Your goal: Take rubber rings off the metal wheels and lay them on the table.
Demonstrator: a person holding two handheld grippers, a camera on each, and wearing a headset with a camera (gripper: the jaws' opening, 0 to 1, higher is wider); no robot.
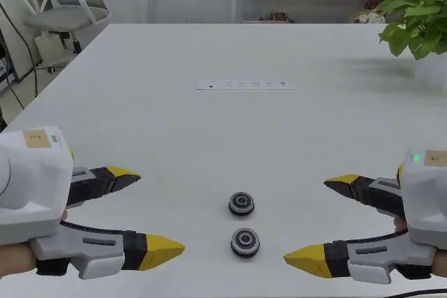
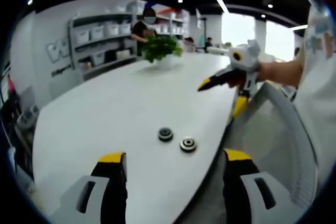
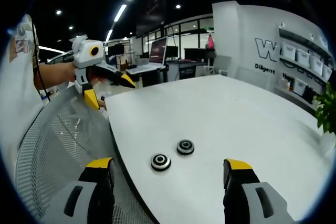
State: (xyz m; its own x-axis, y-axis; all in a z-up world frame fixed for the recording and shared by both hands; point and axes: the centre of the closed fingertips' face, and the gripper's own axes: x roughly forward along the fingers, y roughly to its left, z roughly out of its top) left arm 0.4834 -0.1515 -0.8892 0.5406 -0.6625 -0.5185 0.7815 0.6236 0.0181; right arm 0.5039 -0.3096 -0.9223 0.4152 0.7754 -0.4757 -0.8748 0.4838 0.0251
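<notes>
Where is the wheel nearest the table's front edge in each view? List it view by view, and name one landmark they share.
Head view: the near wheel is bottom centre, just below the other wheel.
Left gripper view: just below centre, the right-hand one of the pair.
Right gripper view: lower centre, the left-hand one of the pair.
Shared landmark: the potted plant, top right in the head view, upper centre in the left gripper view, far right in the right gripper view.

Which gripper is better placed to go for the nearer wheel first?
Right, by a little. In the head view the left gripper and right gripper both hang open on either side of the near wheel, but the right one's lower jaw lies closer to it.
</notes>
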